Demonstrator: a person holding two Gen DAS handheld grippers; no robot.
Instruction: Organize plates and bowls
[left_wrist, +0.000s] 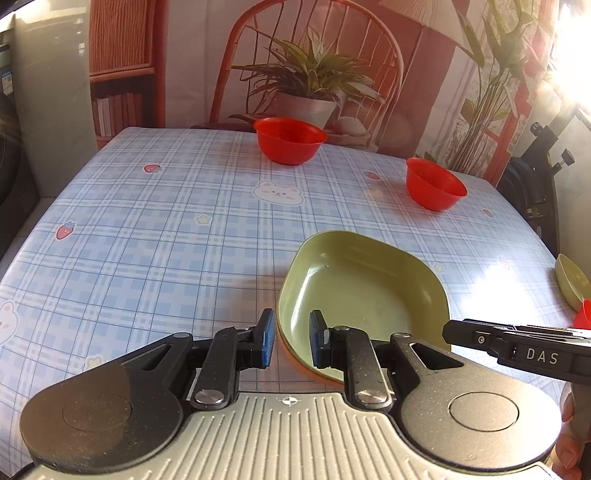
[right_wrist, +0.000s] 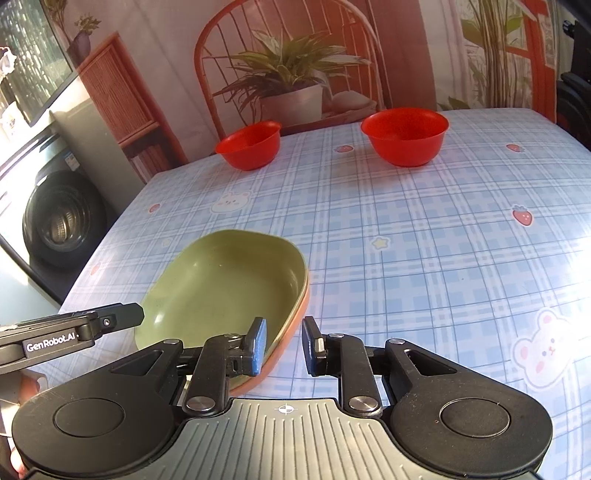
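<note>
- Plaid blue cloth with bears and strawberries covers the bench (left_wrist: 155, 229), with a printed backdrop of a chair and potted plant behind it.
- Green plate (left_wrist: 362, 291) sits nested on an orange plate (left_wrist: 310, 373), right at the tips of both tools.
- Left tool (left_wrist: 291, 341) straddles the stack's near-left rim, one pad inside and one outside. The gap is narrow and neither pad presses on it, so nothing's held.
- Right tool (right_wrist: 283, 345) does the same on the opposite rim: narrow gap, not gripping.
- Two red bowls (left_wrist: 290, 140) (left_wrist: 434, 184) sit well ahead of the tools, near the far edge.
- Risk, I'd say: pulling back at an angle could snag a pad on the rim and drag or tip the stack.
- Plates look like smooth, glossy, rounded rectangles, so probably slippery. The green one could slide off the orange if bumped.
</note>
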